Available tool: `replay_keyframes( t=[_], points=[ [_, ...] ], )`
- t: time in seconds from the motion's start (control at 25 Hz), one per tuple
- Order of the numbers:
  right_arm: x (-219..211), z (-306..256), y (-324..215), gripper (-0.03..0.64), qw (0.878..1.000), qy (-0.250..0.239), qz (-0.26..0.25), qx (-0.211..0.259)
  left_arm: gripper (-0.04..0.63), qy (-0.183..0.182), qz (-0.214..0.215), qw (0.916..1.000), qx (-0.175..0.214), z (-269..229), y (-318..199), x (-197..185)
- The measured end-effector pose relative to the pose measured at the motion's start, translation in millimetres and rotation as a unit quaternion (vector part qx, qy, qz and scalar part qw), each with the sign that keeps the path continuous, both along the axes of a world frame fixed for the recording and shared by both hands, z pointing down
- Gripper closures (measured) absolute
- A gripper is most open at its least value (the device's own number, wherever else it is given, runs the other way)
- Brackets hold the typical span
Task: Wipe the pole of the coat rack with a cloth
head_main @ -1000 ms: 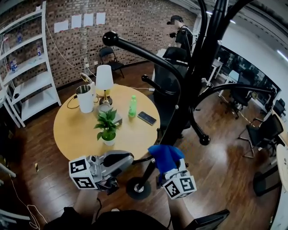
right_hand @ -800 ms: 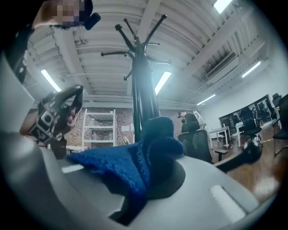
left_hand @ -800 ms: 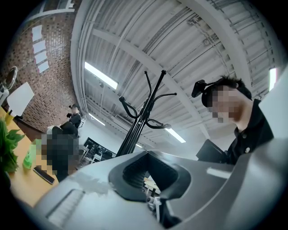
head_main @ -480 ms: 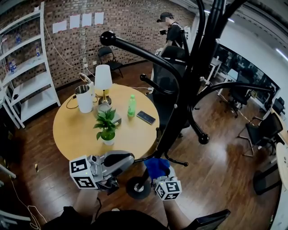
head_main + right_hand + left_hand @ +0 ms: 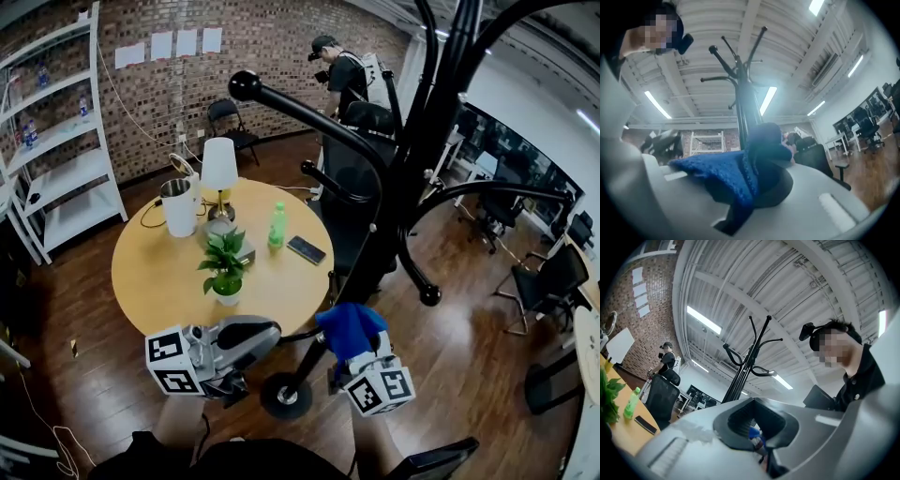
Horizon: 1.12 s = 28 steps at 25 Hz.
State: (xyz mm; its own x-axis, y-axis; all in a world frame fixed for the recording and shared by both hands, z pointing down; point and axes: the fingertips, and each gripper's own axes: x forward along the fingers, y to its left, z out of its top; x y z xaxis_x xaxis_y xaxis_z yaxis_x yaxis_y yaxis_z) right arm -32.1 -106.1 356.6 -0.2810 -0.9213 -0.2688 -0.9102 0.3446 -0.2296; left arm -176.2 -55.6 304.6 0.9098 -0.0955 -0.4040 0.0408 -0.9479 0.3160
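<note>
We see a round wooden counter [image 5: 155, 277] on a dark wood floor [image 5: 469, 319]. On it a white kettle [image 5: 178, 206] stands just beside a lamp [image 5: 219, 165] with a white shade. A potted plant [image 5: 223, 266] sits nearer us. A green bottle [image 5: 277, 223] stands upright, with a dark phone [image 5: 306, 248] lying flat near it. White shelves [image 5: 58, 141] stand at left by a brick wall [image 5: 272, 42] bearing papers [image 5: 185, 41]. A folding chair [image 5: 228, 118] and a person [image 5: 343, 80] are further back.

Black coat rack pole [image 5: 398, 211] upright; blue knitted cloth [image 5: 348, 327] bunched against its lower part
</note>
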Motion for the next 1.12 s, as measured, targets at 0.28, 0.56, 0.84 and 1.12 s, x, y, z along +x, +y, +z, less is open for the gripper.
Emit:
replay_keyframes(
  t=[0.28, 0.56, 0.84, 1.12],
  points=[
    [-1.4, -149.6, 5.2, 0.592, 0.990, 0.022, -0.003, 0.137, 0.595, 0.009, -0.004, 1.0000, 0.003, -4.4, -1.5, -5.4],
    [-2.4, -183.7, 8.1, 0.594, 0.985, 0.047, -0.005, 0.166, 0.595, 0.013, -0.003, 0.9999, 0.002, -2.1, -2.9, -4.7],
    [-2.0, -73.6, 3.7, 0.594, 0.995, 0.059, -0.008, 0.085, 0.595, 0.002, -0.004, 1.0000, -0.005, 0.6, -3.2, 4.1],
    [-3.5, 58.9, 0.4, 0.594, 0.998, 0.061, -0.016, -0.027, 0.595, -0.014, -0.008, 0.9998, -0.015, 7.0, 2.3, 12.7]
  ],
)
